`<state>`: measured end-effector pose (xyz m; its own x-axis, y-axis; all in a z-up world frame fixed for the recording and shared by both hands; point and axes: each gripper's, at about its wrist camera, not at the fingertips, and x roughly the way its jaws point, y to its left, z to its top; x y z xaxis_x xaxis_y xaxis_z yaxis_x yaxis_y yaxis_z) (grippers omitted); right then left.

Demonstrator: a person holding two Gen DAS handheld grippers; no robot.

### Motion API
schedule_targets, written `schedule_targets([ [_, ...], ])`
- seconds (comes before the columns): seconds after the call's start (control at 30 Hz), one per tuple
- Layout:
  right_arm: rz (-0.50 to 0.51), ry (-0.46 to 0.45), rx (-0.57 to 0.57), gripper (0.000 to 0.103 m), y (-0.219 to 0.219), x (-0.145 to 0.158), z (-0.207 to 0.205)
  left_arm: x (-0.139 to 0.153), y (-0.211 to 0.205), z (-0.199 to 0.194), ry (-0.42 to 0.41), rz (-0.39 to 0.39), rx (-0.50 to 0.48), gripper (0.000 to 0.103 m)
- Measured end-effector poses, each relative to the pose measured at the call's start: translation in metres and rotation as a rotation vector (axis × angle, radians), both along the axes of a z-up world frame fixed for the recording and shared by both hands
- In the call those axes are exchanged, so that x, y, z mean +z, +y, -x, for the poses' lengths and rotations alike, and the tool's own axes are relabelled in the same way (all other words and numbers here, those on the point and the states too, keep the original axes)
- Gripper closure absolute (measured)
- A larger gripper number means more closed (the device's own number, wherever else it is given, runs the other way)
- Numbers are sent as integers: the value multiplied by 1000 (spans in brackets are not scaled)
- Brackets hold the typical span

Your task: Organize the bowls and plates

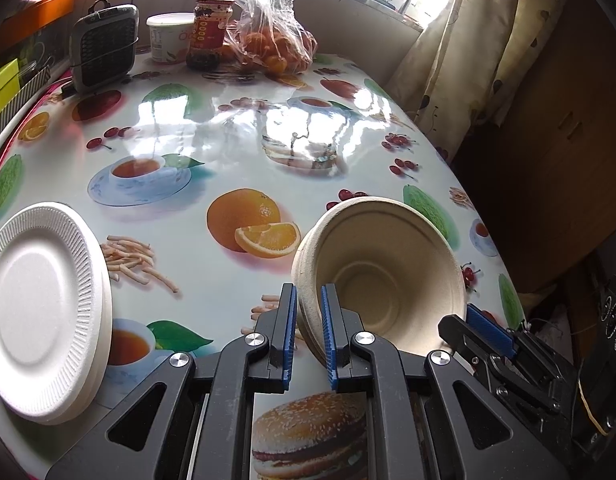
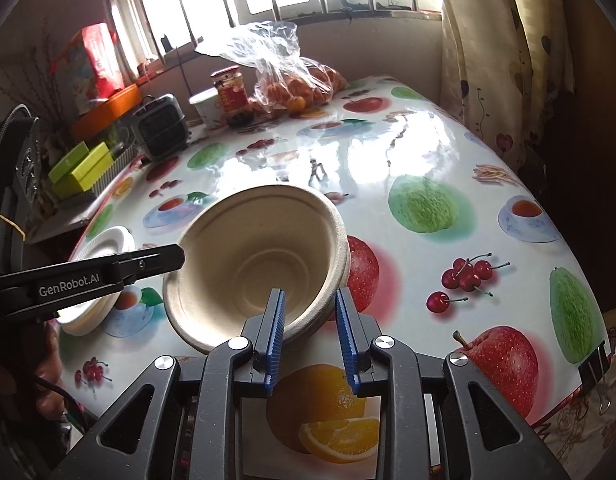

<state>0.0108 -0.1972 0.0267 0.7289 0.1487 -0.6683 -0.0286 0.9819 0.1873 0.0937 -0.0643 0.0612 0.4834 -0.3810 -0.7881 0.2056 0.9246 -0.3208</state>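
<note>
While we hold the beige paper bowl [image 1: 384, 276] tipped on its side above the desk [image 1: 235, 144], its open mouth faces back toward both cameras and its ringed, pale inside shows down to the flat base. Its rim looks doubled, as if more than one bowl is nested there, though we cannot tell how many. Our left gripper [image 1: 309, 334] pinches the near left part of that rim, one blue ribbed finger [image 1: 288, 332] outside the wall and the other inside it, pressed close on the thin edge. Our right gripper [image 2: 310, 338] comes in from the opposite side; its left blue finger [image 2: 273, 332] sits inside the bowl's lower rim and the other stands outside, with a gap remaining between the outer finger and the wall, so its jaws are spread rather than clamped. Seen from the right wrist camera, the left gripper's black body crosses to the left of the bowl. To the left of our left gripper, a small stack of white foam plates [image 1: 43, 312] with ribbed rims rests on the desk, just beside the edge. Far ahead of both grippers stand a red-labelled jar [image 1: 207, 32], a white tub [image 1: 167, 36], a bag of oranges [image 1: 275, 44] and a small grey heater [image 1: 103, 48].
</note>
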Motion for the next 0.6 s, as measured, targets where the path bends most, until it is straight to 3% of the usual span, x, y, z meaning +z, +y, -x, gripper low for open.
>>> schedule_targets([
  [0.6, -5, 3, -4, 68, -2, -2, -1, 0, -2, -1, -1, -13, 2, 90],
])
